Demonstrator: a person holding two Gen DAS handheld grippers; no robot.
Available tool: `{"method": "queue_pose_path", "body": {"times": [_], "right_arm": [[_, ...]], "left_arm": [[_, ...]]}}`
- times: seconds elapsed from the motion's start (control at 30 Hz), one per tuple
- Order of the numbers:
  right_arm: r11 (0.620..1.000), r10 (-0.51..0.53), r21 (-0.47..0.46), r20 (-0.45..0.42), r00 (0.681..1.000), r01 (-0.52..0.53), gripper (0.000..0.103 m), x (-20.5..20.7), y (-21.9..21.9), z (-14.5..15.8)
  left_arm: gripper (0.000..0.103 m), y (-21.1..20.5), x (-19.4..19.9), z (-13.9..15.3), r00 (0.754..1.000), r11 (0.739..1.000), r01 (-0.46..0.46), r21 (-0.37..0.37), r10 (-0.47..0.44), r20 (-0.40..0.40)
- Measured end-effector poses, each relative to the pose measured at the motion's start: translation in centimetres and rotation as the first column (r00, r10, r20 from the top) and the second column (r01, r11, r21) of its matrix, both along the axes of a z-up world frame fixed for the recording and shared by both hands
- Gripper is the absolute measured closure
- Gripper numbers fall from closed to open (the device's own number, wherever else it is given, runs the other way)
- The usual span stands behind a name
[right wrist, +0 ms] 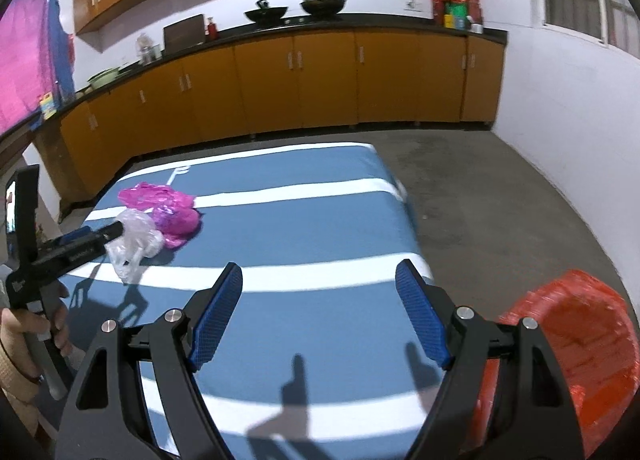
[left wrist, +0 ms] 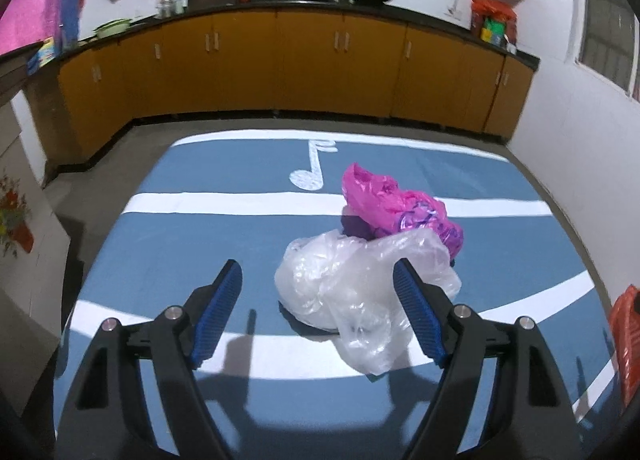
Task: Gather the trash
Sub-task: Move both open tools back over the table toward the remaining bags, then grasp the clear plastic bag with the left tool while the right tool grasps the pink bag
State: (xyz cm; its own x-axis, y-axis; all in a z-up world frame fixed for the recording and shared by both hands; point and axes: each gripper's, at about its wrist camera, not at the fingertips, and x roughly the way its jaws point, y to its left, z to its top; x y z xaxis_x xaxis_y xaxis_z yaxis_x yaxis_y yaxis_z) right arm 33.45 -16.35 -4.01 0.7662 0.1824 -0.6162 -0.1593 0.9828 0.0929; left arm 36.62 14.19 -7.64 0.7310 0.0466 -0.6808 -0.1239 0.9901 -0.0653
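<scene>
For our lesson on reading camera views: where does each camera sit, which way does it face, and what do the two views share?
Left wrist: on the open left gripper, close above the crumpled clear plastic bag; only its own fingers show.
Right wrist: on the open right gripper, facing the blue striped cloth, beside the orange mesh basket; the person's hand shows.
Shared: clear bag, crumpled pink plastic bag, cloth.

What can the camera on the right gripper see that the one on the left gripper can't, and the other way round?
Only the right wrist view shows the person's hand holding the left gripper from the side, and the open concrete floor. Only the left wrist view shows the music note printed on the blue mat. Both show the clear plastic bag, the pink plastic bag, the red bin and the yellow cabinets.
</scene>
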Motion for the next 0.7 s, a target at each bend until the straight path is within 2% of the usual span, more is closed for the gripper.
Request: {"method": "queue_pose_path", "body": {"times": [0.07, 0.1, 0.17, 0.23, 0.27, 0.33, 0.4, 0.53, 0.7], "right_arm": [[1.000, 0.021, 0.001, -0.004, 1.000, -0.021, 0.024, 0.7, 1.0, -0.2], [0.999, 0.033, -0.001, -0.005, 0.999, -0.033, 0.024, 1.0, 1.7, -0.3], [0.999, 0.052, -0.009, -0.007, 0.999, -0.052, 0.024, 1.4, 2.6, -0.5], [0.997, 0.073, -0.019, -0.009, 0.997, -0.073, 0.024, 1.9, 3.8, -0.7], [0.996, 0.082, -0.023, -0.012, 0.997, -0.082, 0.024, 2.1, 4.2, -0.9], [0.995, 0.094, -0.026, -0.017, 0.995, -0.094, 0.024, 2.4, 4.8, -1.1], [0.994, 0.105, -0.024, -0.023, 0.994, -0.105, 0.024, 2.5, 5.4, -1.4], [0.991, 0.135, -0.014, -0.035, 0.990, -0.135, 0.024, 3.5, 6.9, -1.7], [0.982, 0.188, 0.002, -0.043, 0.981, -0.188, 0.025, 5.7, 10.2, -1.8]], "left_arm": [[0.028, 0.0, 0.7, -0.5, 0.999, 1.000, 0.030, -0.009, -0.030, -0.021], [0.032, 0.1, 1.0, -0.7, 0.998, 0.999, 0.048, -0.014, -0.049, -0.028], [0.043, 0.0, 1.3, -1.2, 0.996, 0.997, 0.077, -0.018, -0.078, -0.045], [0.061, -0.1, 1.8, -1.4, 0.994, 0.995, 0.092, -0.025, -0.093, -0.054], [0.065, -0.1, 1.9, -1.5, 0.994, 0.995, 0.094, -0.025, -0.095, -0.053], [0.080, 0.0, 2.1, -1.4, 0.994, 0.995, 0.098, -0.019, -0.099, -0.048], [0.088, 0.2, 2.0, -1.3, 0.995, 0.995, 0.096, -0.015, -0.096, -0.040], [0.093, 1.6, 0.8, -0.9, 0.998, 0.998, 0.061, -0.016, -0.062, -0.009], [0.093, 4.3, -1.7, -0.1, 0.999, 1.000, -0.025, 0.013, 0.025, 0.031]]}}
